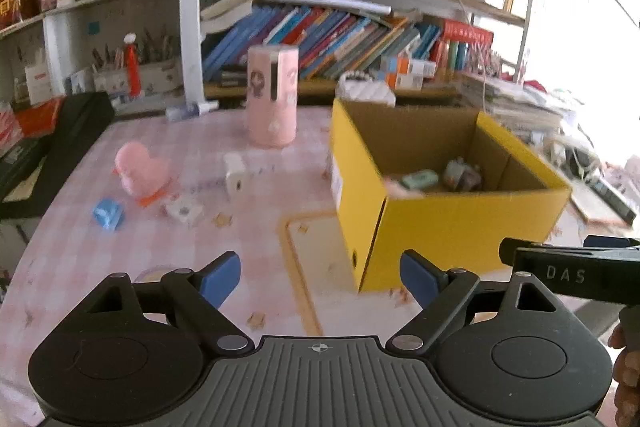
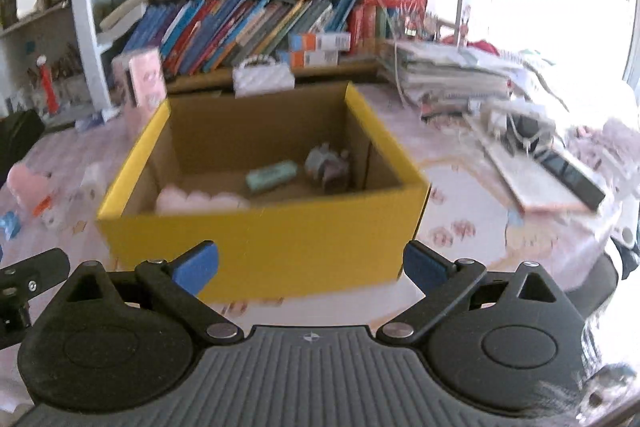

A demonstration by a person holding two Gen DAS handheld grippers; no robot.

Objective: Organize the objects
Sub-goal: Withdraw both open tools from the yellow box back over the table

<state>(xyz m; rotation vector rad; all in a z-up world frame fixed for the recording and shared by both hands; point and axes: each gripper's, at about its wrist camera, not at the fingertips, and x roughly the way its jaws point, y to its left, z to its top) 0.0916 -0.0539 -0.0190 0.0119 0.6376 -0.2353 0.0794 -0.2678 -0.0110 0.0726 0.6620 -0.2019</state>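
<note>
A yellow cardboard box (image 1: 452,223) (image 2: 260,239) stands open on the pink checked table (image 1: 192,247). Inside lie a mint green case (image 2: 272,175), a grey-purple toy (image 2: 328,167) and a pale pink soft thing (image 2: 200,201). Left of the box sit a pink heart-shaped toy (image 1: 140,173), a blue item (image 1: 107,213), a white roll (image 1: 235,175) and a small white box (image 1: 185,210). My left gripper (image 1: 320,277) is open and empty over the table, in front of the box's left corner. My right gripper (image 2: 310,265) is open and empty in front of the box's near wall.
A tall pink cylinder holder (image 1: 273,95) stands behind the loose items. A bookshelf (image 1: 340,39) full of books lines the back. Stacked papers (image 2: 452,75) and a power strip (image 2: 532,155) clutter the right side. A black case (image 1: 60,147) lies at the left edge.
</note>
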